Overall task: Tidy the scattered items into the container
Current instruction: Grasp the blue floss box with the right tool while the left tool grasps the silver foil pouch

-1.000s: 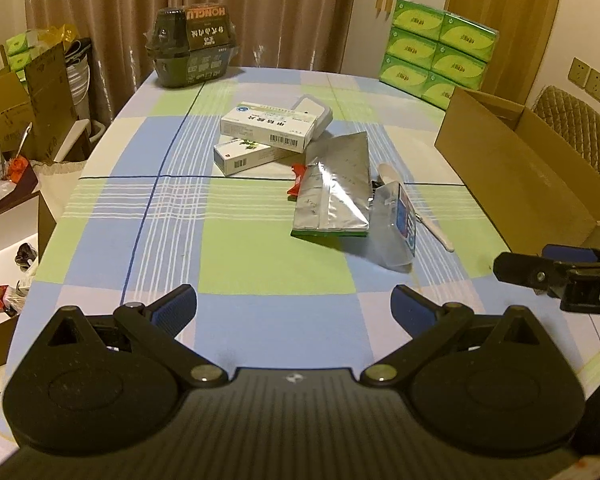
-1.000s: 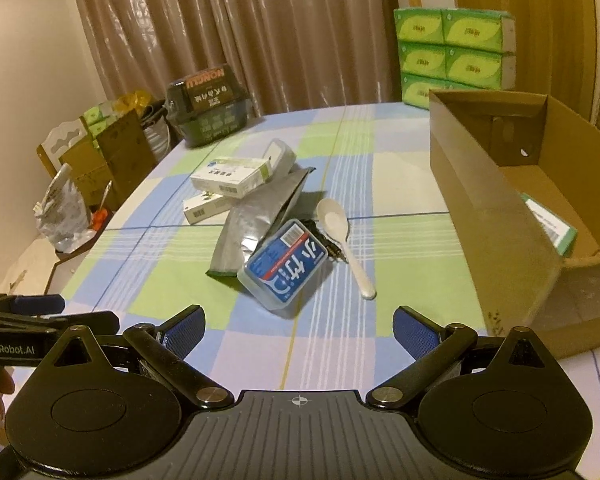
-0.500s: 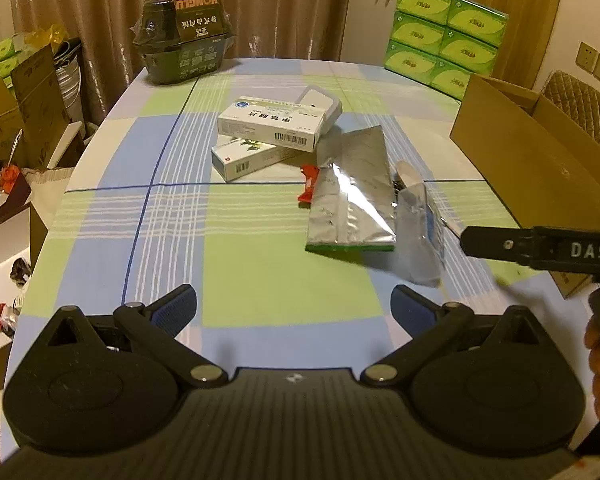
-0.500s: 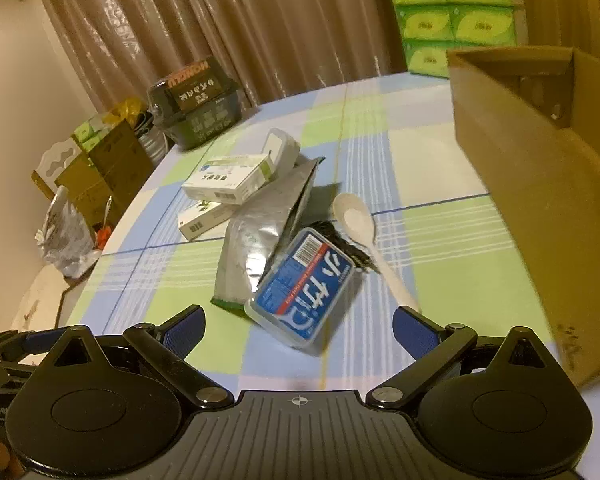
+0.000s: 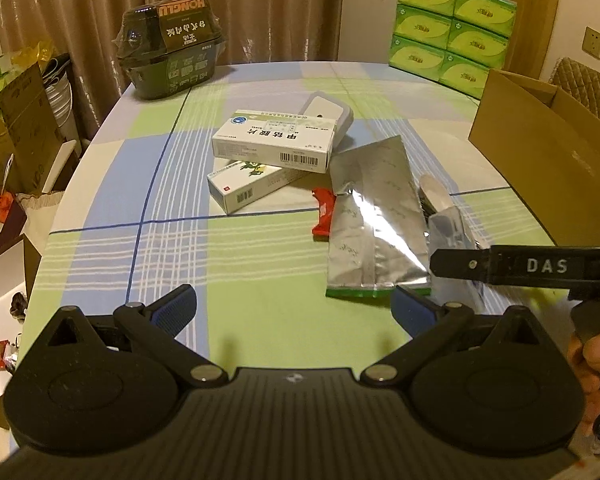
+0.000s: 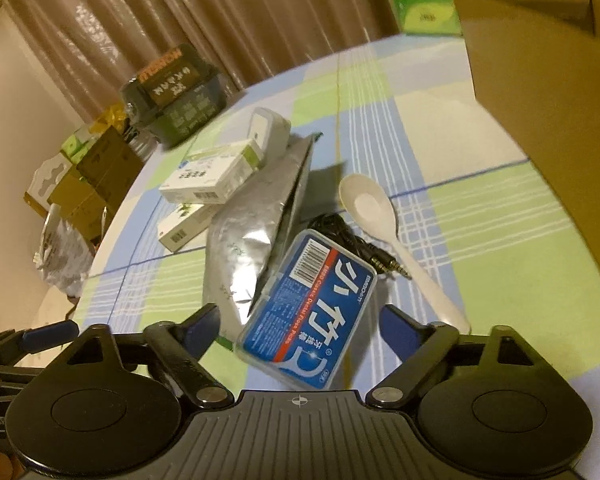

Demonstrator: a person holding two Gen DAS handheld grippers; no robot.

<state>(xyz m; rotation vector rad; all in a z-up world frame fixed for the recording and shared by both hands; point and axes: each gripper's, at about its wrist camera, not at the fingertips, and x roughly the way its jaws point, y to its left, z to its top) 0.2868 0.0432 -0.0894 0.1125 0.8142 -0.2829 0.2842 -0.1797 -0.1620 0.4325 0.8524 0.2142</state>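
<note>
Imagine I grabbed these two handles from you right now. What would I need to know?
Left gripper: jaws open, empty, back from the pile.
Right gripper: jaws open around the blue floss case, not closed.
On the table: silver pouch, two medicine boxes, grey-white case, red packet, white spoon, black audio cable.
Cardboard box stands right; its inside is hidden.
Left: everything above goes in.

A clear plastic floss-pick case with a blue label [image 6: 306, 312] is leaning on the crinkled silver foil pouch [image 6: 256, 236] between my right gripper's [image 6: 300, 326] fingers, left of the white plastic spoon [image 6: 374, 208].
</note>
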